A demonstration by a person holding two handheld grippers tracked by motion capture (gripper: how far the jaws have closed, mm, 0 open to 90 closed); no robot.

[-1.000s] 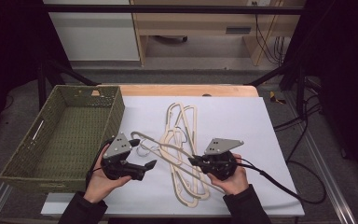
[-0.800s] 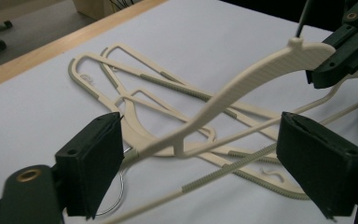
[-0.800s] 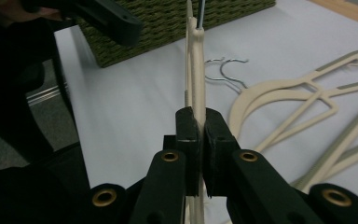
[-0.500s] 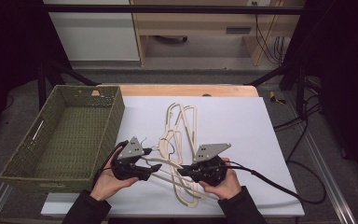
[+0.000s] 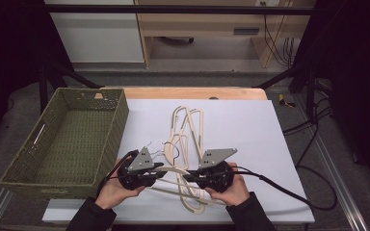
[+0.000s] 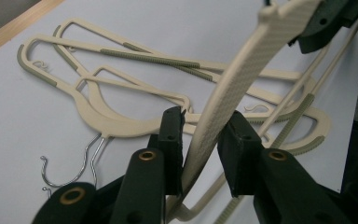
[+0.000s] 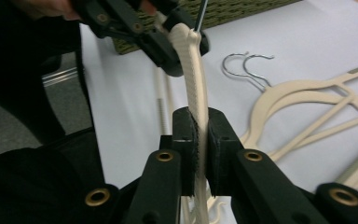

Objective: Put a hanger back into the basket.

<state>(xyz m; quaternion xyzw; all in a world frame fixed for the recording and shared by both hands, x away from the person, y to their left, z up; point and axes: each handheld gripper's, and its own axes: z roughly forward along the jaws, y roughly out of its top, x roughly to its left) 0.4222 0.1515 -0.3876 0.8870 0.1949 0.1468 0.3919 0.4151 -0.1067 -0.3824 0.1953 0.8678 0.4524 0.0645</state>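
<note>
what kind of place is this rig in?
Probably a lab or workshop data-collection bench: a white-topped table in a metal frame, loose cables on the floor, plain cabinets behind, and a hand-held gripper on a beige hanger.

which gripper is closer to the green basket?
Left. The left gripper sits just beside the basket at its near right corner; the right gripper is farther right, across the lifted hanger.

Even overhead light brightens the white table (image 5: 250, 130), with soft, faint shadows; the room around stays dark. Both gripper views are slightly soft, their near black jaws blurred.
</note>
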